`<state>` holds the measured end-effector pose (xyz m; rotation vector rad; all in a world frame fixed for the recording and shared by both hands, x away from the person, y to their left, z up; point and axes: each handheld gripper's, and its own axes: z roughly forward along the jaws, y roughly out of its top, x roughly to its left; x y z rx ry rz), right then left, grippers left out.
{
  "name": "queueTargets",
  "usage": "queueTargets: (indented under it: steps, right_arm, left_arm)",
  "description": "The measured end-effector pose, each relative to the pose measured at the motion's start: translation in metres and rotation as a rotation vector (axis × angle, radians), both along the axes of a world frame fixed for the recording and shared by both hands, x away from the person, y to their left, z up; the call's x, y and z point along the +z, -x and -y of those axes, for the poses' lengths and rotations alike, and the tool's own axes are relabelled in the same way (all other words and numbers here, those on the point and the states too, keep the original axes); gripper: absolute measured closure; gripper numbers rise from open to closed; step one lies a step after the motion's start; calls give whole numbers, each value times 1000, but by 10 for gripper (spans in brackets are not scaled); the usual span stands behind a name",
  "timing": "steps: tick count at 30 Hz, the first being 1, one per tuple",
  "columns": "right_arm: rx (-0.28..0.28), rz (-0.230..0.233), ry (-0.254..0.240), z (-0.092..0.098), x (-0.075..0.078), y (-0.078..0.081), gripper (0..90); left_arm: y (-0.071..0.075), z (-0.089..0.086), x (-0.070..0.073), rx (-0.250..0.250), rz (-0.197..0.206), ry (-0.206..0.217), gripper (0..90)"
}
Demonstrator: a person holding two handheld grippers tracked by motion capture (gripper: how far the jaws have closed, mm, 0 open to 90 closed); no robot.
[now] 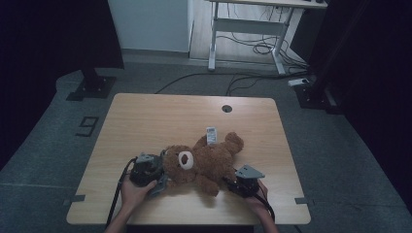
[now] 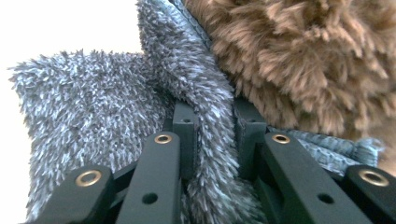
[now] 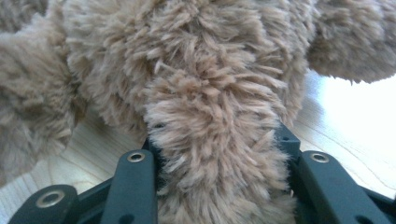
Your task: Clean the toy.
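A brown teddy bear (image 1: 206,162) lies on its back on the wooden table (image 1: 145,114), its head toward the left and a white tag (image 1: 211,135) on its far side. My left gripper (image 1: 159,180) sits at the bear's head, shut on a fold of grey fluffy cloth (image 2: 93,121). In the left gripper view the cloth runs up between the jaws of my left gripper (image 2: 215,123) and lies against the bear's fur (image 2: 303,60). My right gripper (image 1: 229,182) is at the bear's near right side. In its own view my right gripper (image 3: 219,137) is shut on a plush limb (image 3: 215,163).
A round cable hole (image 1: 227,108) sits near the table's far edge. Beyond the table stand a white desk frame (image 1: 243,26), loose floor cables (image 1: 262,48) and black stand bases (image 1: 91,87). The table's far half is bare wood.
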<state>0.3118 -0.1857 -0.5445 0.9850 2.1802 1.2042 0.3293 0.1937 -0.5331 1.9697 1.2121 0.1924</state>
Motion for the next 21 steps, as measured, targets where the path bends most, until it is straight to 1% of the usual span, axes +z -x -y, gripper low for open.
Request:
queueTargets:
  steps: [1, 2, 5, 10, 12, 16, 21]
  right_arm:
    - [-1, 1, 0, 0, 0, 0, 563]
    - [-1, 0, 0, 1, 0, 0, 563]
    - [-3, 0, 0, 1, 0, 0, 562]
    - [-5, -3, -4, 1, -1, 0, 562]
    - [-3, -3, -7, 1, -1, 0, 561]
    - [-2, 1, -6, 1, -1, 0, 559]
    - [-2, 3, -3, 1, -1, 0, 557]
  left_arm:
    - [4, -3, -2, -12, -7, 11, 747]
    - [7, -5, -2, -12, -4, 17, 746]
    - [13, -11, -2, -8, 7, 56, 745]
    - [12, -13, 3, 2, 37, 67, 739]
    - [12, -18, 7, 8, 48, 71, 735]
    - [19, -31, 16, 29, 74, 70, 728]
    - [34, -53, 24, 72, 106, 22, 720]
